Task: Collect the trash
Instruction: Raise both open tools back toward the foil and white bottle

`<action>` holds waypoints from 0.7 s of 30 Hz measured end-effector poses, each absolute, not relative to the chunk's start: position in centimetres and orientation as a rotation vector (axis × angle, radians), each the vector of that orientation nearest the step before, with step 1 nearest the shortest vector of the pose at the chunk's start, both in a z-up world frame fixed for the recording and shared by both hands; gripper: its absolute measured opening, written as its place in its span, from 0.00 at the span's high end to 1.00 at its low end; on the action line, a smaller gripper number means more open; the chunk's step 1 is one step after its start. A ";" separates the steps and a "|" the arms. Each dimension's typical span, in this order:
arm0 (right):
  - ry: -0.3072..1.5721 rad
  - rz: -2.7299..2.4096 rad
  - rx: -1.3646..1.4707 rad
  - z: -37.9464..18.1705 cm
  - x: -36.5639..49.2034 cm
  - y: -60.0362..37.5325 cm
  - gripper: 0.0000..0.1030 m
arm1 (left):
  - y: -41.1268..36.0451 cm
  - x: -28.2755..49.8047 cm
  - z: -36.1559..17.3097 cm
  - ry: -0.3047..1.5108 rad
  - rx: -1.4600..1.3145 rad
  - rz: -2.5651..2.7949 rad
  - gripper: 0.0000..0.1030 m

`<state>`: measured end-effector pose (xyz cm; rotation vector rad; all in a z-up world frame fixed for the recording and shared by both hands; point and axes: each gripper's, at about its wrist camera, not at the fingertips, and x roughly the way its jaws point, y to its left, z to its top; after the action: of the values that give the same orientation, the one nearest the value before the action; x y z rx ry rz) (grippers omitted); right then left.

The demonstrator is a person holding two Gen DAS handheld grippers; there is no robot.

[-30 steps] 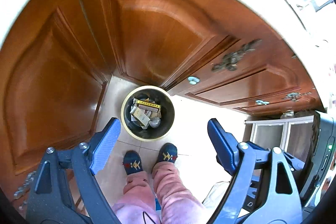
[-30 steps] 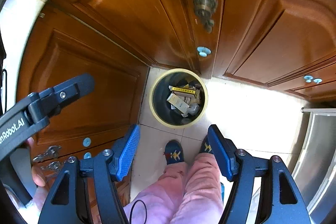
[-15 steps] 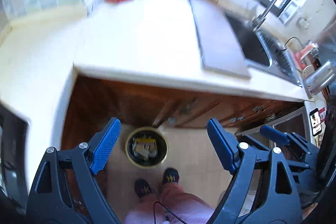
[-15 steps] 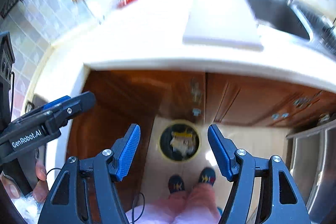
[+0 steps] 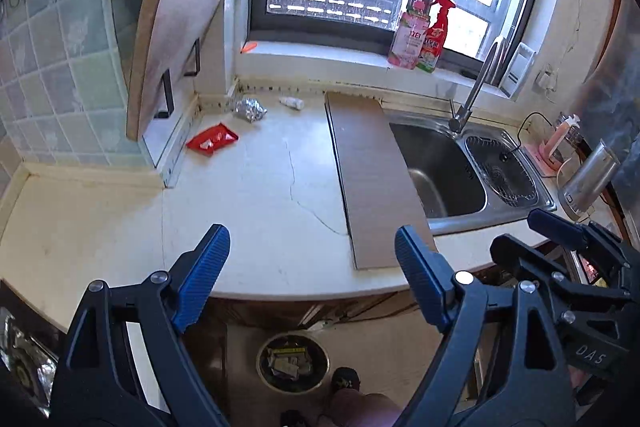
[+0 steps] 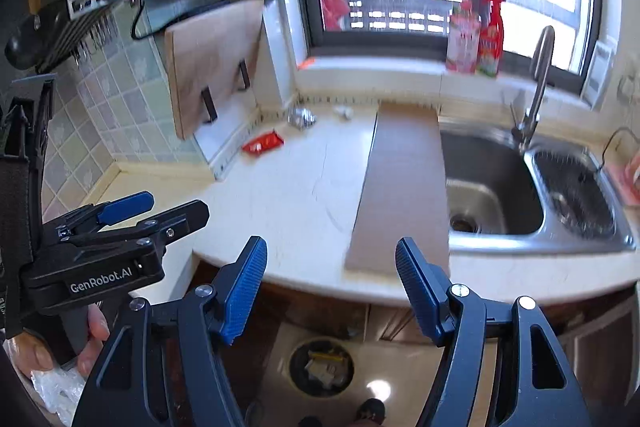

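On the pale counter (image 5: 260, 195) lie a red wrapper (image 5: 212, 141), a crumpled ball of foil (image 5: 249, 109) and a small white scrap (image 5: 292, 102), all near the back wall. The right wrist view shows the red wrapper (image 6: 262, 143), foil (image 6: 301, 117) and white scrap (image 6: 344, 111) too. On the floor under the counter edge stands a round bin (image 5: 293, 363) holding several pieces of trash. My left gripper (image 5: 312, 247) hangs open and empty above the counter's front edge. My right gripper (image 6: 331, 259) is open and empty as well, with the bin (image 6: 322, 367) below it.
A long brown board (image 5: 372, 175) bridges the counter beside a steel sink (image 5: 444, 167) with a tall tap (image 5: 474, 87). A cutting board (image 5: 168, 47) leans at the back left. Two spray bottles (image 5: 422, 31) stand on the windowsill. A shoe (image 5: 346, 379) shows by the bin.
Both grippers have risen from low over the floor bin to above the counter. The view went from cabinet doors to the countertop, sink and window. Jaws stayed as wide as before.
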<state>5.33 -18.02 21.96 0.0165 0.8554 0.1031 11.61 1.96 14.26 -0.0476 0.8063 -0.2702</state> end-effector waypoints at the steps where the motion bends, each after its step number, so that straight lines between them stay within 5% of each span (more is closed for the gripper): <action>1: 0.846 0.106 0.013 22.9 6.5 -18.4 0.34 | 1.6 12.3 15.1 0.797 -0.038 -0.264 0.20; 10: 0.822 0.149 -0.038 26.8 21.8 -22.8 0.31 | -0.5 24.0 16.2 0.823 -0.036 -0.184 0.20; 21: 0.978 0.310 -0.030 17.5 48.5 -26.3 0.31 | -2.2 45.0 8.8 1.001 -0.117 -0.027 0.20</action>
<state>48.45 -26.29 17.51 -0.0299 0.9785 0.3097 44.96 -2.19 8.79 -0.1170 1.0008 -0.0267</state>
